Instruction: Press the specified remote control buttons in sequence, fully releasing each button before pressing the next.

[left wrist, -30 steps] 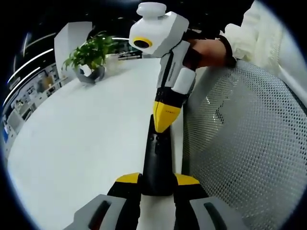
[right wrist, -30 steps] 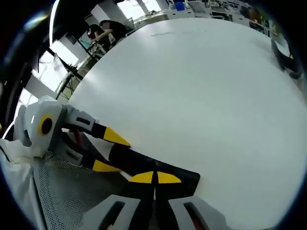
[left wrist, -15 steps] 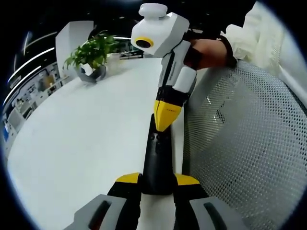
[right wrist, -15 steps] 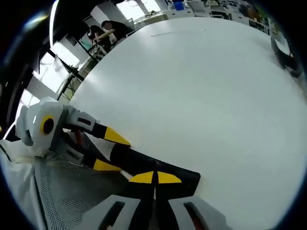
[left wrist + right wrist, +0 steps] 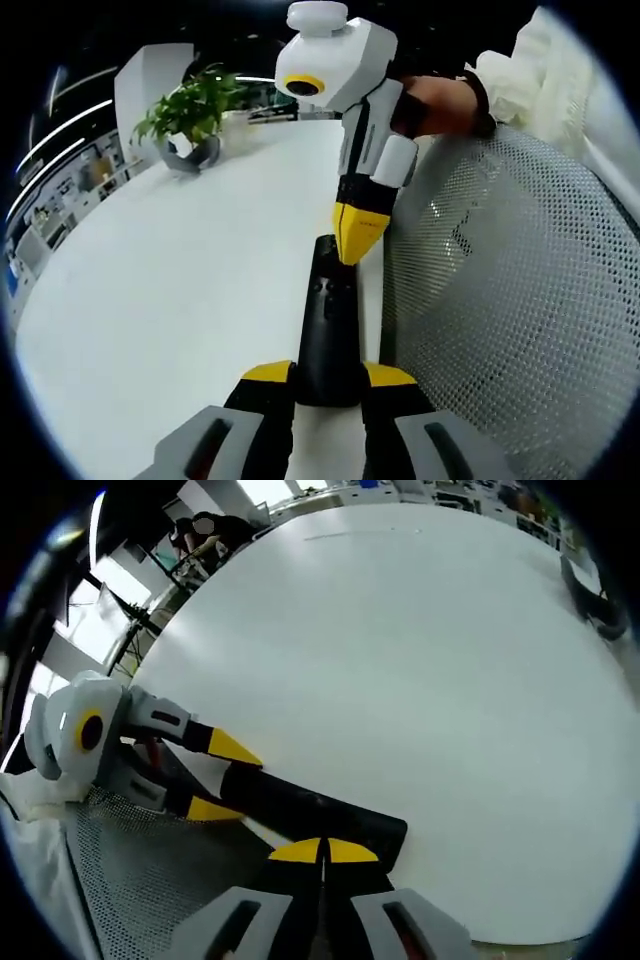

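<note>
Remote clamped for button pressing

Left hand-held gripper pinches the rigid, light, likely slippery remote at its near end, lower centre; right hand-held gripper, jaws pressed together, pokes.

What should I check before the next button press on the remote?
1. Remote held firm: ok. The left gripper has its jaws shut on the near end, and the remote lies along the white table.
2. Right gripper closed into a single pressing tip: ok. In the right gripper view its yellow tips meet.
3. Last button fully released: cannot tell. The tip sits at the far end of the remote, and contact is not clear.
4. Which button lies under the tip: cannot tell, the buttons are too small.
5. Remote in sight: ok, seen in both views.
</note>
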The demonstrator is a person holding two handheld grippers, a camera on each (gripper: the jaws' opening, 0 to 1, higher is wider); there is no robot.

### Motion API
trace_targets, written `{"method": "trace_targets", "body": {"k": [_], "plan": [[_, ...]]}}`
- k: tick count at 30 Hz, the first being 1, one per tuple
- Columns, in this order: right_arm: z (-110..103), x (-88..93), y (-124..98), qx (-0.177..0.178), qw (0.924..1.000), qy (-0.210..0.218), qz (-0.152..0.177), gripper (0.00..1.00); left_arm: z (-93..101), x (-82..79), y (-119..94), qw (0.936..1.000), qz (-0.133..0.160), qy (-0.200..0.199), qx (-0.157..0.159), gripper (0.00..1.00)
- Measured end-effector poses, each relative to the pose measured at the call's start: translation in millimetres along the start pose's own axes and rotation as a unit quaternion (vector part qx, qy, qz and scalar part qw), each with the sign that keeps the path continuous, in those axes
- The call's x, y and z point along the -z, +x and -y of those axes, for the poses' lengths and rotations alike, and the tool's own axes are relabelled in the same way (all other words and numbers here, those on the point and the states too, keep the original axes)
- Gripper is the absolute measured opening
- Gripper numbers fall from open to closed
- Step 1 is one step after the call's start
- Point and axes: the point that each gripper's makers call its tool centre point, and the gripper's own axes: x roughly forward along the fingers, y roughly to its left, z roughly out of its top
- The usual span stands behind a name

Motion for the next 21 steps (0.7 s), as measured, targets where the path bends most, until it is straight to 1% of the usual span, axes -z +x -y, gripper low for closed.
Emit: {"method": "trace_targets", "body": {"k": [2, 3, 13, 17, 21], "plan": [[1.6, 0.1, 1.4, -0.001, 1.0, 0.004, -0.001, 0.0, -0.2, -0.2, 0.0, 1.0, -0.001, 0.001, 0.0, 0.25], [3.0, 3.5, 3.1, 0.004, 0.9999, 0.005, -0.011, 0.0, -0.2, -0.3, 0.1, 1.0, -0.001, 0.0, 0.0, 0.25], [2.6, 4.3, 3.5, 0.014, 0.9996, -0.017, -0.015, 0.0, -0.2, -0.1, 0.1, 1.0, 0.002, -0.003, -0.002, 0.25], [2.4, 4.4, 4.1, 0.017, 0.9993, -0.028, -0.017, 0.0, 0.1, 0.0, 0.1, 1.0, 0.007, -0.005, -0.004, 0.25], [2.2, 4.2, 3.6, 0.014, 0.9994, -0.025, -0.017, 0.0, 0.0, -0.1, -0.1, 0.9999, 0.011, -0.006, -0.004, 0.25]]}}
